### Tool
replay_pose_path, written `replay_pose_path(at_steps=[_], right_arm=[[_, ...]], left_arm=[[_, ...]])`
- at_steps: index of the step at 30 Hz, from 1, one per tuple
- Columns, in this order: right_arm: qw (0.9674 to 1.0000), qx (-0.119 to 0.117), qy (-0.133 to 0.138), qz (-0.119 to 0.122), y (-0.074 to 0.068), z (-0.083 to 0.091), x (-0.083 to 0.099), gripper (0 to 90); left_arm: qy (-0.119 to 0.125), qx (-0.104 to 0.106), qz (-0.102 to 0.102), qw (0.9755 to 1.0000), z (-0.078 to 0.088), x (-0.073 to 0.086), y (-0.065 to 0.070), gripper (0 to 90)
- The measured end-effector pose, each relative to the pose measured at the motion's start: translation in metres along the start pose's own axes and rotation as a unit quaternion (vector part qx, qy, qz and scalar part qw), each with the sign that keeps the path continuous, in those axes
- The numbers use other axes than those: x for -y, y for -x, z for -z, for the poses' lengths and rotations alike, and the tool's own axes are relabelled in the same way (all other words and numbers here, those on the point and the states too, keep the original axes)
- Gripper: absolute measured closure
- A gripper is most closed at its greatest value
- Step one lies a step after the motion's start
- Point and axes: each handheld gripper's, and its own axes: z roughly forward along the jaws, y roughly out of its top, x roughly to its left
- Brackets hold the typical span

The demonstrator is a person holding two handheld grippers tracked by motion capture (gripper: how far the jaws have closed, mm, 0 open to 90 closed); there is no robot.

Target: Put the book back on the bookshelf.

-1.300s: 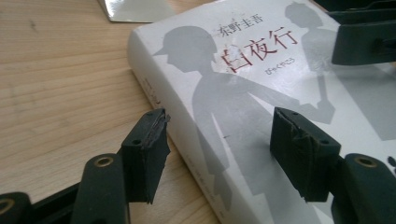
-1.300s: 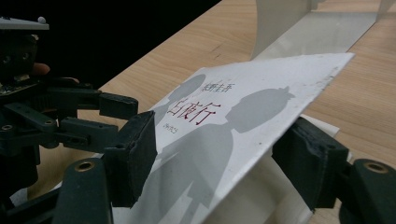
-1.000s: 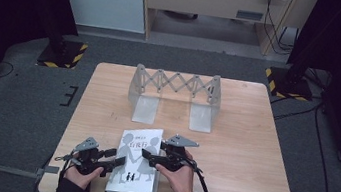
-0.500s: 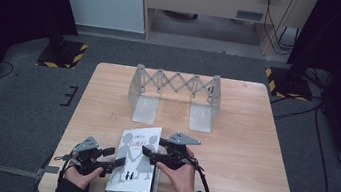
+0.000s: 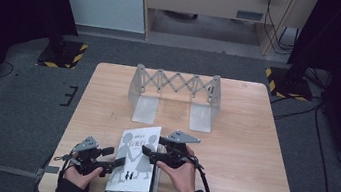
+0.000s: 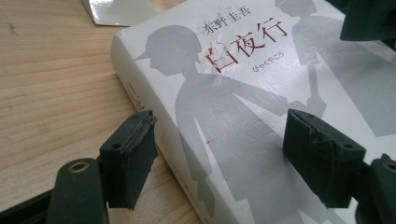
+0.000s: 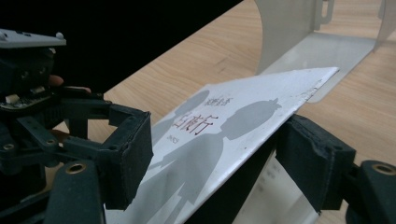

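Glossy white book (image 5: 135, 159) | cover lifted | pale-wood table (image 5: 251, 153)

The book (image 5: 135, 160) lies flat on the table (image 5: 251, 153), close to the near edge, a touch left of the middle. Behind it, toward the far side, stands the folding rack (image 5: 174, 96), its two foot plates reaching forward, the left one just short of the book's far edge. The left gripper (image 5: 116, 163) sits at the book's left edge, low on the tabletop, one jaw over the cover, the other beside the spine. The right gripper (image 5: 147, 153) comes in from the book's right side, over the cover, whose right edge is lifted off the pages.
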Motion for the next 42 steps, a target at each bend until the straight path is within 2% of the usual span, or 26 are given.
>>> replay_pose_path(at_steps=[6, 12, 19, 22, 27, 31, 33, 37, 38, 42], right_arm=[[0.9999, 0.005, -0.012, 0.002, 0.001, -0.003, 0.001, 27.1], [0.9999, 0.004, 0.001, -0.011, 0.004, 0.0, 0.001, 27.9], [1.0, 0.001, 0.005, -0.007, 0.001, 0.001, -0.003, 28.2], [1.0, -0.003, 0.0, -0.009, 0.001, -0.003, 0.0, 28.5], [0.9992, -0.015, -0.032, -0.022, 0.002, -0.014, 0.01, 32.7], [0.9969, -0.036, -0.049, -0.05, 0.01, -0.017, 0.013, 37.5], [0.9965, -0.04, -0.052, -0.053, 0.012, -0.018, 0.013, 38.4], [0.9926, -0.058, -0.079, -0.072, 0.016, -0.022, 0.014, 45.0], [0.992, -0.064, -0.078, -0.076, 0.018, -0.022, 0.015, 46.9], [0.9859, -0.09, -0.074, -0.12, 0.02, -0.022, 0.017, 59.3]], left_arm=[[-0.003, -0.006, -0.006, 1.0, 0.0, 0.0, 0.0, 24.0], [-0.002, -0.008, -0.003, 1.0, 0.0, 0.001, -0.002, 23.1], [0.0, -0.008, -0.002, 1.0, 0.001, 0.001, -0.002, 22.8], [-0.002, -0.006, -0.001, 1.0, 0.0, 0.001, -0.002, 23.1], [-0.006, 0.003, -0.001, 1.0, -0.002, 0.002, -0.001, 26.2], [-0.007, 0.009, -0.001, 0.9999, -0.003, 0.003, 0.0, 28.4], [-0.007, 0.009, -0.002, 0.9999, -0.003, 0.003, 0.0, 28.6], [-0.011, 0.009, -0.003, 0.9999, -0.004, 0.003, 0.001, 29.5], [-0.01, 0.009, -0.001, 0.9999, -0.004, 0.003, 0.001, 29.5], [-0.007, 0.007, -0.001, 0.9999, -0.004, 0.003, 0.0, 27.0]])
